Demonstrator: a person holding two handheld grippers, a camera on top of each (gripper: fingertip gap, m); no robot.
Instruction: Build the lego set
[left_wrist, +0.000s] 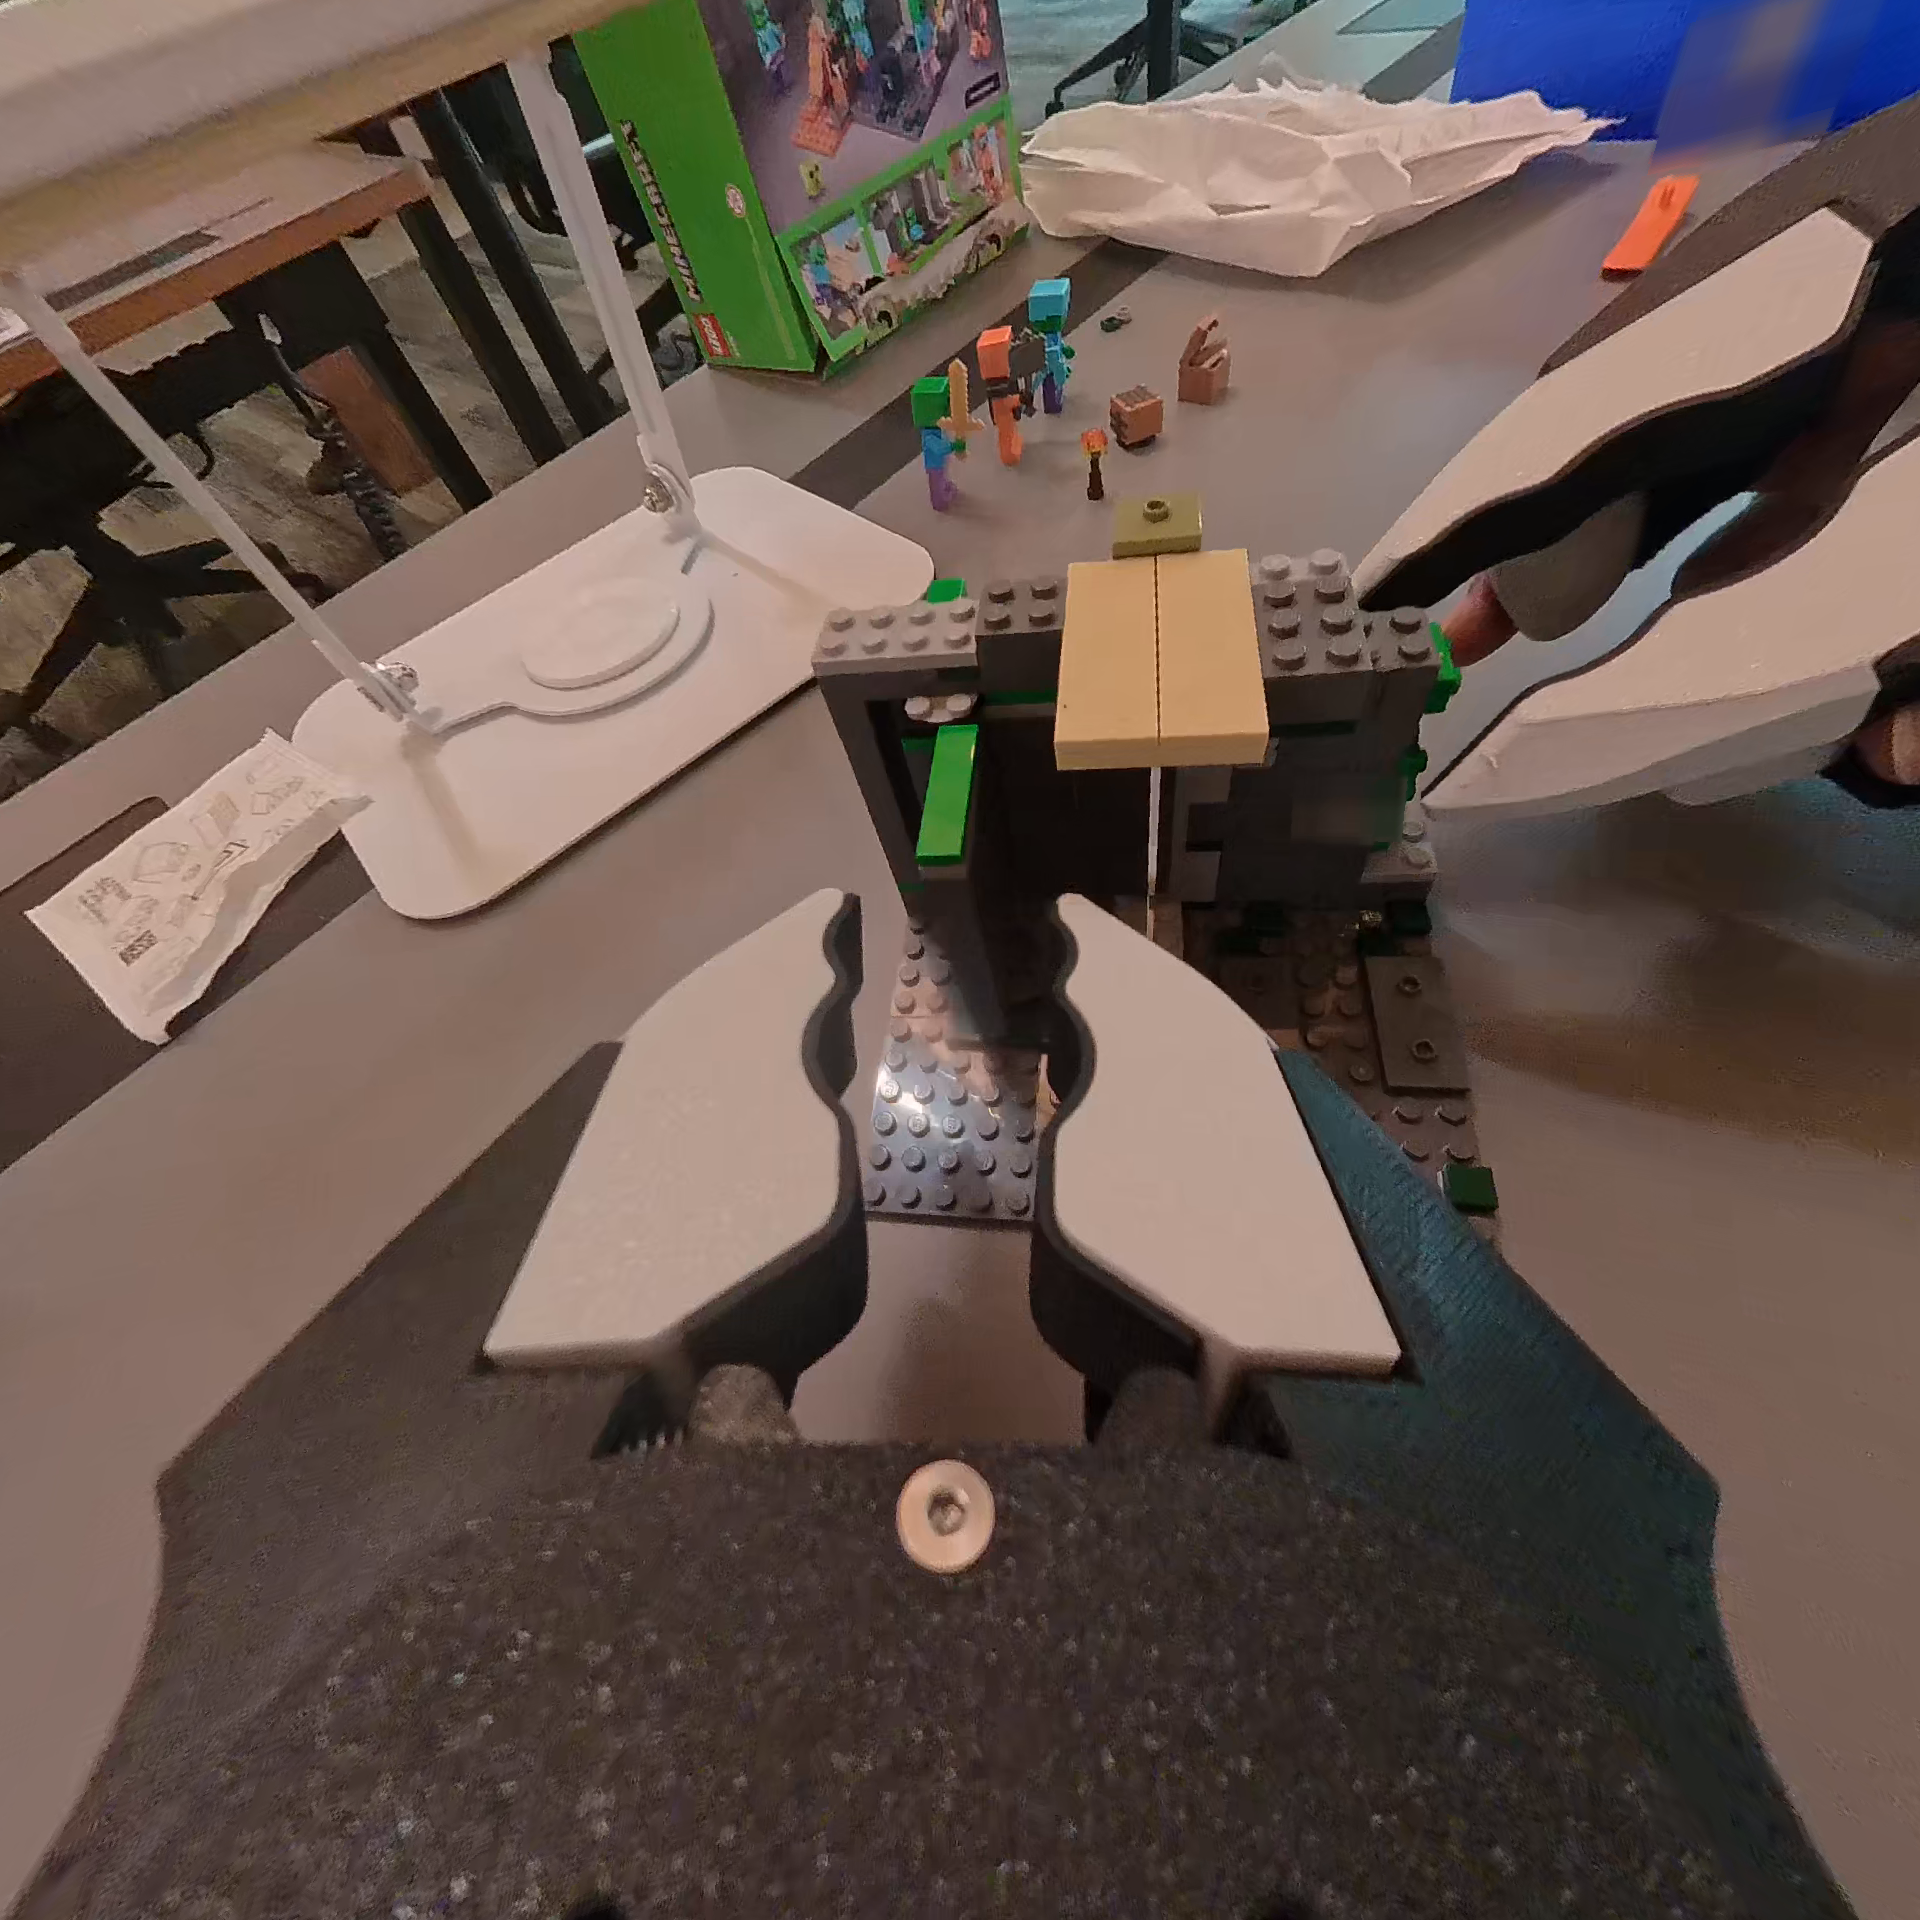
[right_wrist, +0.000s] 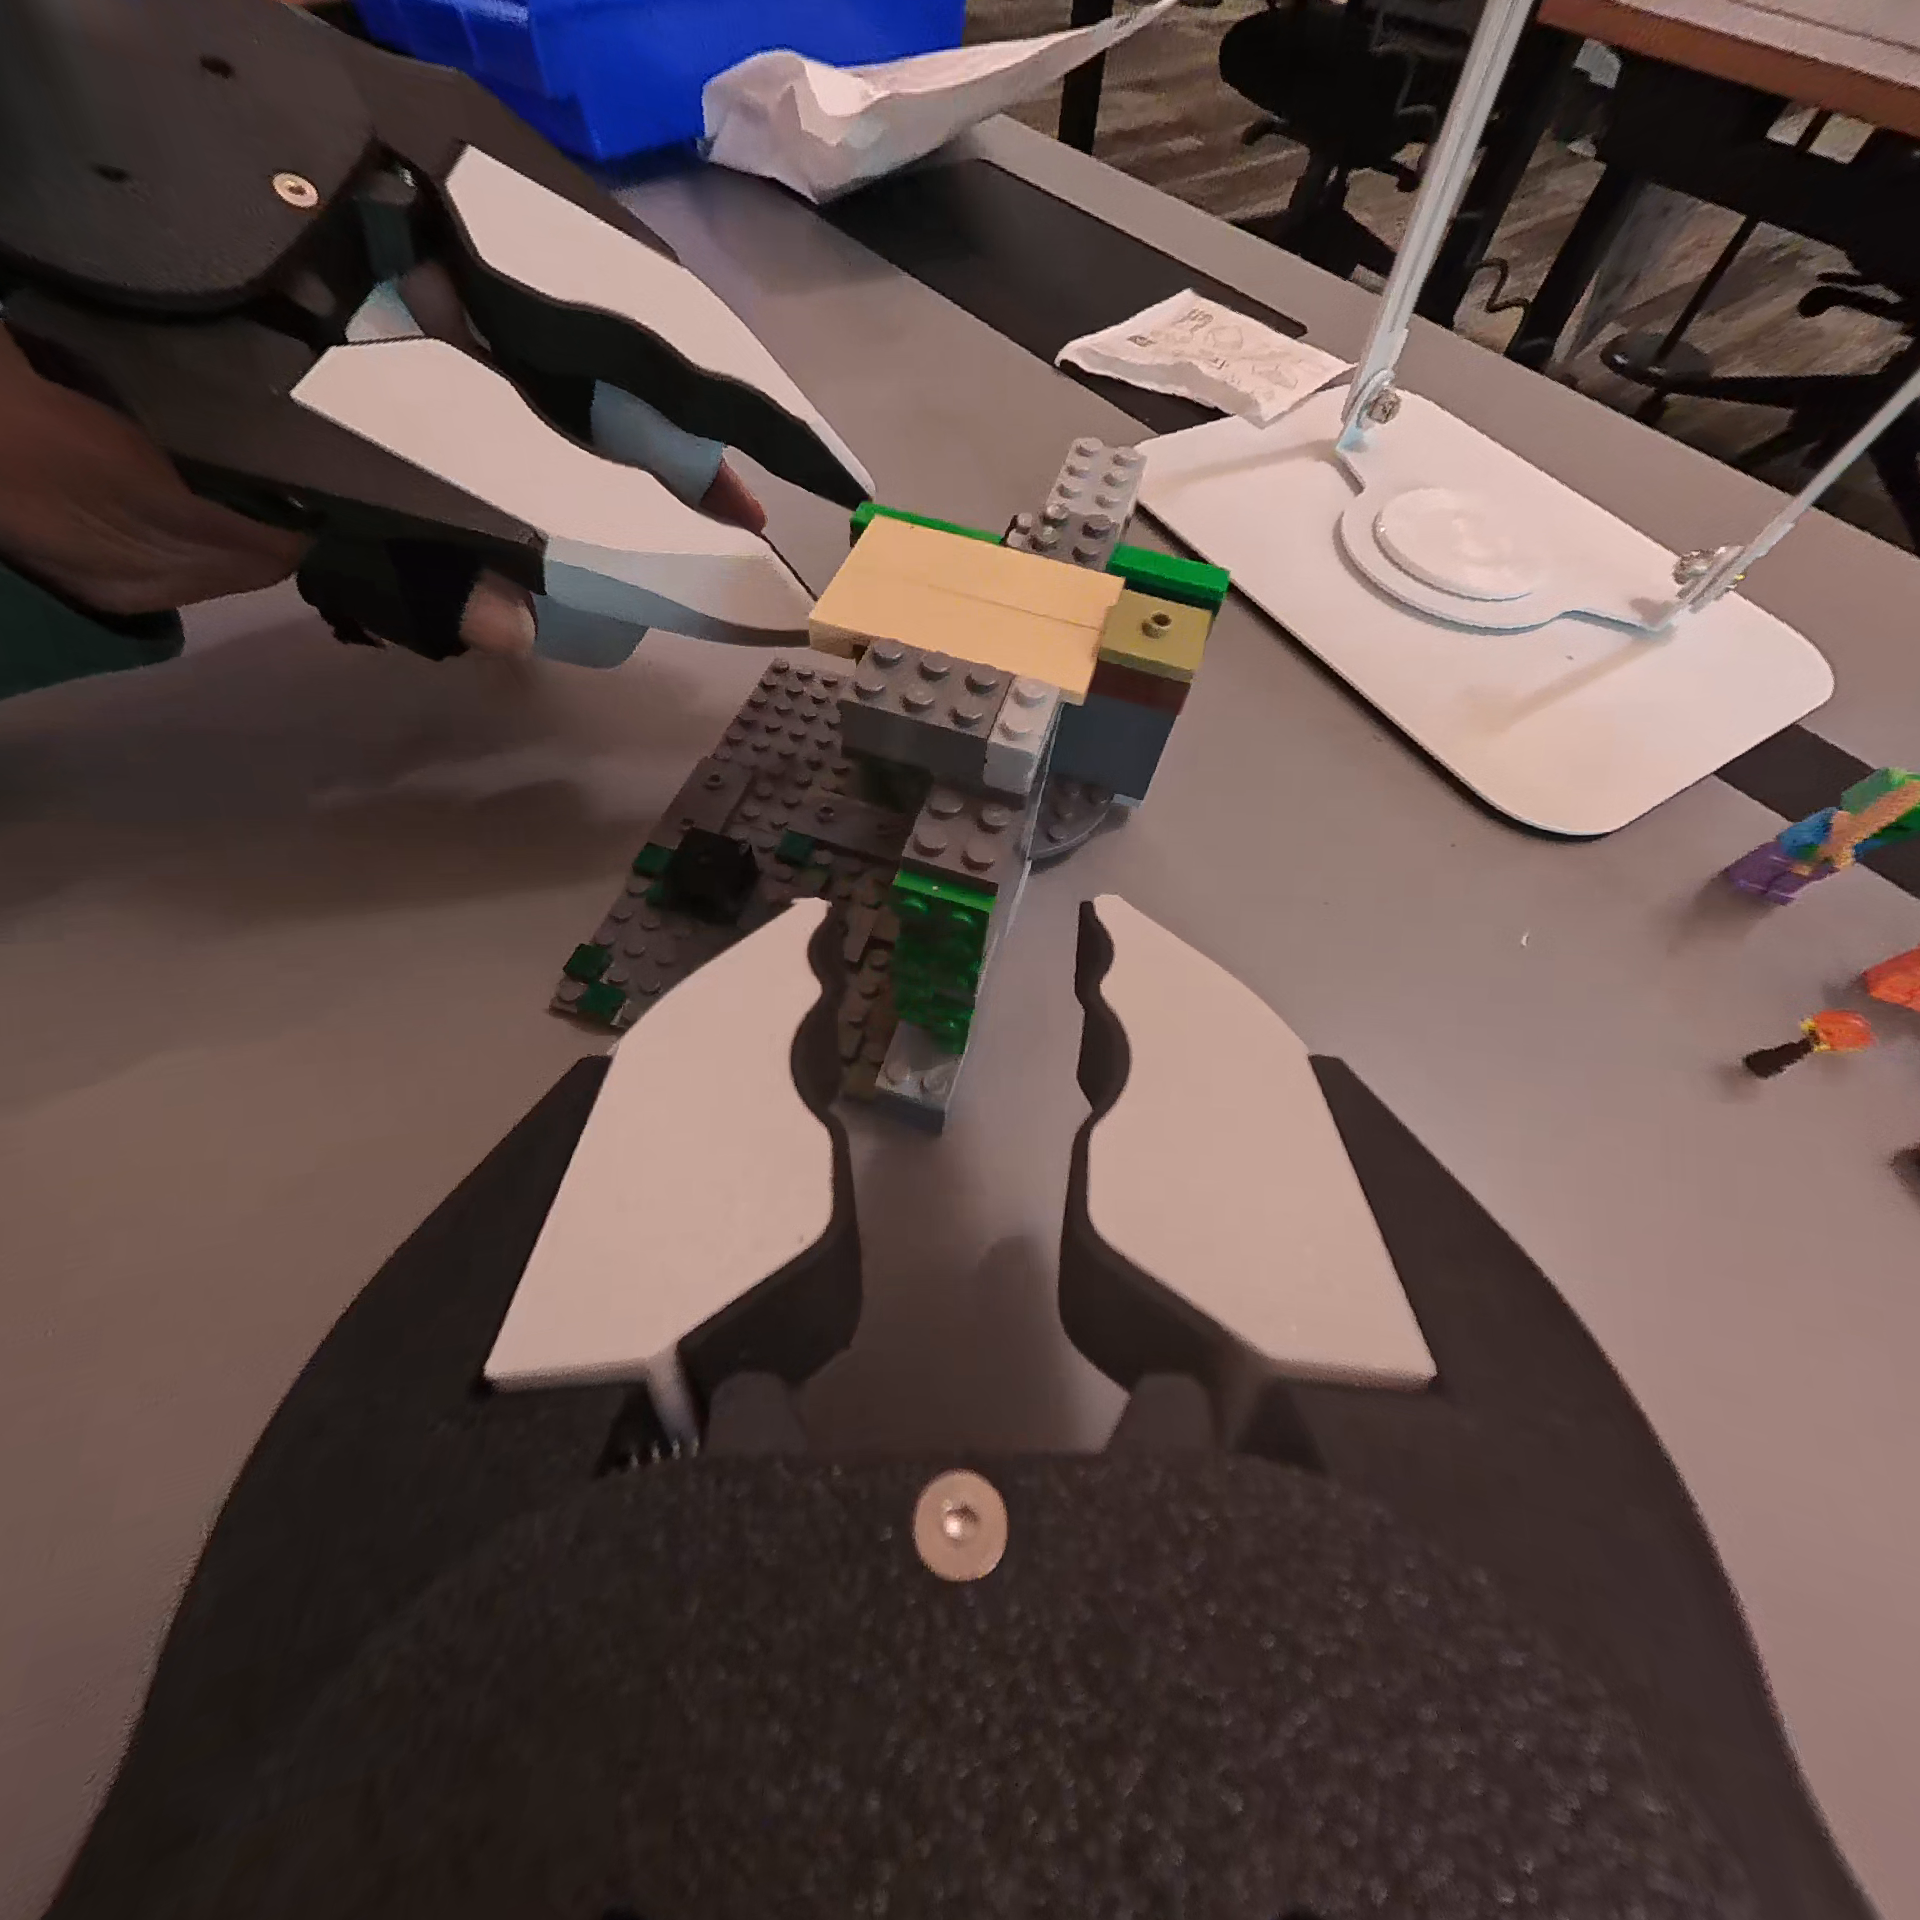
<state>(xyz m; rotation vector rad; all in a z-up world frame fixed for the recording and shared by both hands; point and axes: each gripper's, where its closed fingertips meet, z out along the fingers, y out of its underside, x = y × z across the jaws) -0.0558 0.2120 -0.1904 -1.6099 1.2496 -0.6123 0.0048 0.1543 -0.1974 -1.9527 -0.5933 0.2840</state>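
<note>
1. The left gripper (left_wrist: 958, 1023) had its jaws parted around the build's dark pillar, seemingly not clamped.
2. The right gripper (right_wrist: 951, 1023) stood open beside the lego build (right_wrist: 914, 748) at mid-table (right_wrist: 1351, 1039).
3. A careless squeeze could topple the tan tiles (left_wrist: 1162, 660) at twelve o'clock.
</note>
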